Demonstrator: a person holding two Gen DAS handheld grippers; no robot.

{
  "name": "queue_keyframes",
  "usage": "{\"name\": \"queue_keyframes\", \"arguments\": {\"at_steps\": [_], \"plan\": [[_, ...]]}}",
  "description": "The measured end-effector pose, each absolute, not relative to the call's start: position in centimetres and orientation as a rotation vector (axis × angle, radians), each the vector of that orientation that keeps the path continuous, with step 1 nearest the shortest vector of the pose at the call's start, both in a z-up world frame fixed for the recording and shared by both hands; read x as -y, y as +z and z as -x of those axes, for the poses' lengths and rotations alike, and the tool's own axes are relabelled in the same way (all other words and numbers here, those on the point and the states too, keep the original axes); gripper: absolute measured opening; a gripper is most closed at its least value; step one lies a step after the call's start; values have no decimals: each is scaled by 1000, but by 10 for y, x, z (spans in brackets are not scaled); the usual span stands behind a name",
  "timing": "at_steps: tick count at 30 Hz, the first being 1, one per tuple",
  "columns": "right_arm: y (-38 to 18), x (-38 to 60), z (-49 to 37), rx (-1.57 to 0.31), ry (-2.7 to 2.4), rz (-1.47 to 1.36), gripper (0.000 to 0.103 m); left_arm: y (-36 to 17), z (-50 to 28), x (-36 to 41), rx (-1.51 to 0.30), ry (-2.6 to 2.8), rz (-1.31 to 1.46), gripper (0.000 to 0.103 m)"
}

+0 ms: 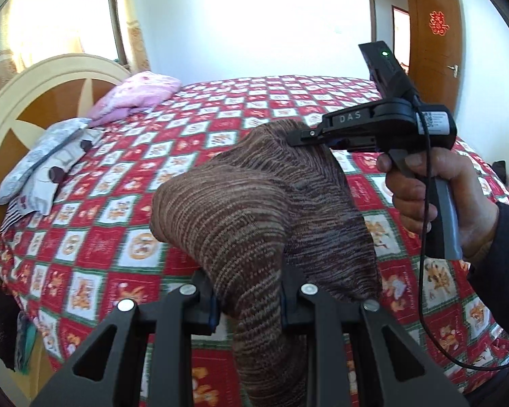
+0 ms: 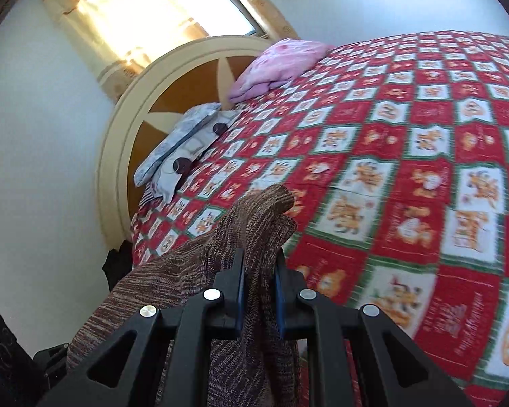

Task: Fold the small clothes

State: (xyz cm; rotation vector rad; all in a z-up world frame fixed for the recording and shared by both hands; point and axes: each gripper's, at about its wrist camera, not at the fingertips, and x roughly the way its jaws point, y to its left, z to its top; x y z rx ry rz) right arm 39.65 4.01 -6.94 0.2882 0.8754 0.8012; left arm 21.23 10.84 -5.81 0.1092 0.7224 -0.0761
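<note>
Two pillows sit at the head of the bed, a pink one [image 1: 137, 93] and a grey-white patterned one [image 1: 47, 166] with dark spots, both against the round cream and brown headboard [image 1: 23, 101]. One red, white and green checkered quilt [image 1: 125, 224] with cartoon prints covers the whole mattress, nothing else lying on its middle. One wooden door [image 1: 436, 40] with a red paper cutout stands open in the far right corner; a curtained window [image 2: 146, 10] glows behind the headboard. One garment: a brown-and-tan striped knit piece [image 1: 254, 217], ribbed, marled, held up in the air above the quilt, stretched between both tools and sagging in the middle, its lower part hanging down past the bottom edge of the left view. Left gripper [image 1: 247, 305] pinches a bunched fold of the knit between its blue-padded fingers. Right gripper [image 2: 259, 291] also clamps a gathered edge, cloth sticking up past the fingertips and draping down to the left. In the left view the right gripper [image 1: 297, 135] bites the far top corner, held by one hand [image 1: 434, 196] in a dark sleeve, a black cable [image 1: 424, 271] looping below it. The knit blocks the near centre of the quilt in both views.
</note>
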Motion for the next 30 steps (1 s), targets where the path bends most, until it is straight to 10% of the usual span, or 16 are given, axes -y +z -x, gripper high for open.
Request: {"name": "queue_keyframes", "arguments": {"at_steps": [15,17,22,30], "plan": [[-158,-108,-414,-1059,788,-196,20,-152,-207,-156,-842,41,-141,29],[-157,-96,-412,-1067,756,-229,38,-157,-201,-156,-825,31,-158,36],[-129,-64,-366,-997,768,-157,38,-144,-187,-157,-781,33,-156,46],[-124,-48,-253,-984,868,40,38,-88,-185,-183,-525,149,-138,88]]}}
